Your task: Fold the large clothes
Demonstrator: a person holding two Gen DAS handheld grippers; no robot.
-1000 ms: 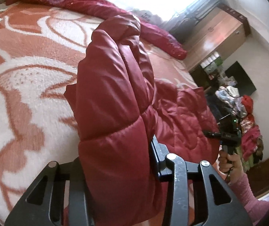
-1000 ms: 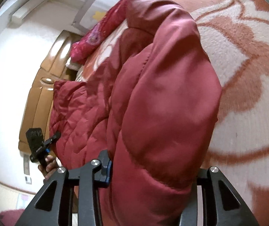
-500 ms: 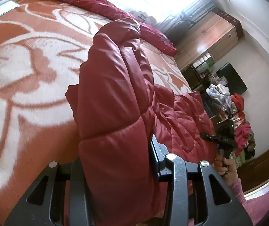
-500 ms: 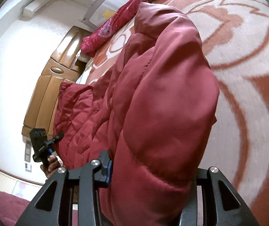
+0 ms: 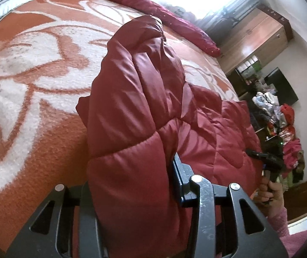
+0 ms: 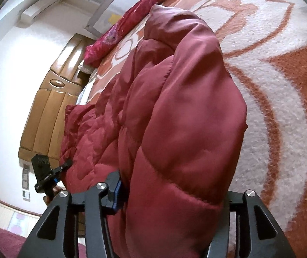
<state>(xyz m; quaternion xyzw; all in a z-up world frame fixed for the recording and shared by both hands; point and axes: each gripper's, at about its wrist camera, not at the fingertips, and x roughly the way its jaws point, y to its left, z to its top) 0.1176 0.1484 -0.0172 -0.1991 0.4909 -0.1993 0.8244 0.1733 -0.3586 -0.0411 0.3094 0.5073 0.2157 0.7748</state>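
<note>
Both sets of jaws are opening, each with a thick fold of the red puffer jacket [image 5: 136,116] between them, left gripper [image 5: 132,195] and right gripper [image 6: 170,195] alike. It lies bunched on the orange bedspread [image 5: 31,68]. Looks light, soft, slippery; best gripped at quilted seams.

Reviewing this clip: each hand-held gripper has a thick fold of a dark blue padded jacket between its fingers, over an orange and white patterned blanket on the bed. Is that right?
Not quite: the padded jacket is dark red, not blue, as both wrist views show. The rest holds: the left hand-held gripper and the right hand-held gripper each have a thick fold of it between their fingers, jaws opening, over the orange and white blanket on the bed.
</note>
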